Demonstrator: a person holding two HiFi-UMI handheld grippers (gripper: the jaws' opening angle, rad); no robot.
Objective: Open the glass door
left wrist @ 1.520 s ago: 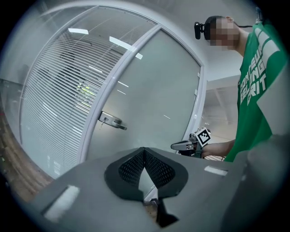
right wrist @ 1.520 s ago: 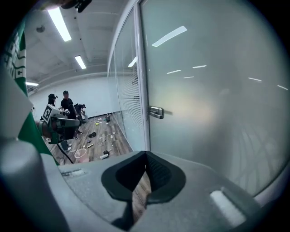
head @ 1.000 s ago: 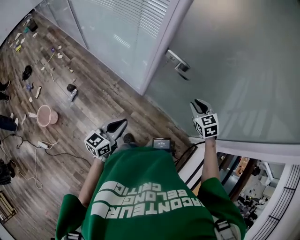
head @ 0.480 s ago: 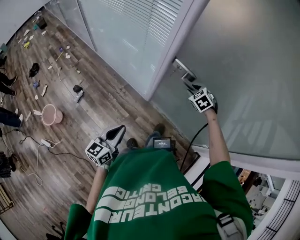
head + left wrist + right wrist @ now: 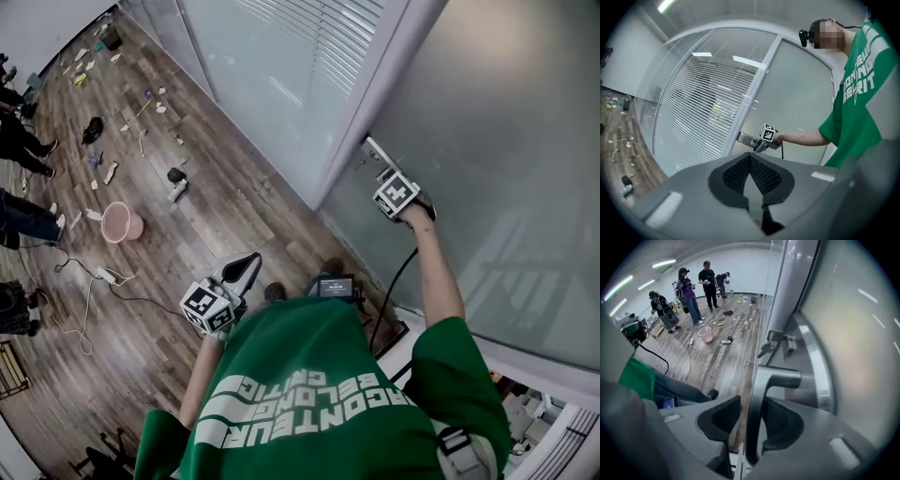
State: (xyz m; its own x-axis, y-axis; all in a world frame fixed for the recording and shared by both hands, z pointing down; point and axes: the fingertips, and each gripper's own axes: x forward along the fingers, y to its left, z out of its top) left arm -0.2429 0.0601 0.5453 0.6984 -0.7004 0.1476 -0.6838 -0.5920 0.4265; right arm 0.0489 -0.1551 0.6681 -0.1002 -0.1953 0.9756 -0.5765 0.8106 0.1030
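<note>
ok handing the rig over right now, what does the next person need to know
Right gripper: at the door handle. Its jaws are open and have just been opening. The lever stands between them, not clamped.
Left gripper: shut, empty, held near the waist, away from the door.
Glass door: looks closed against its frame.
Done: right gripper lined up on the handle.
Left: close on the lever, likely press it down, then swing the door open.
</note>
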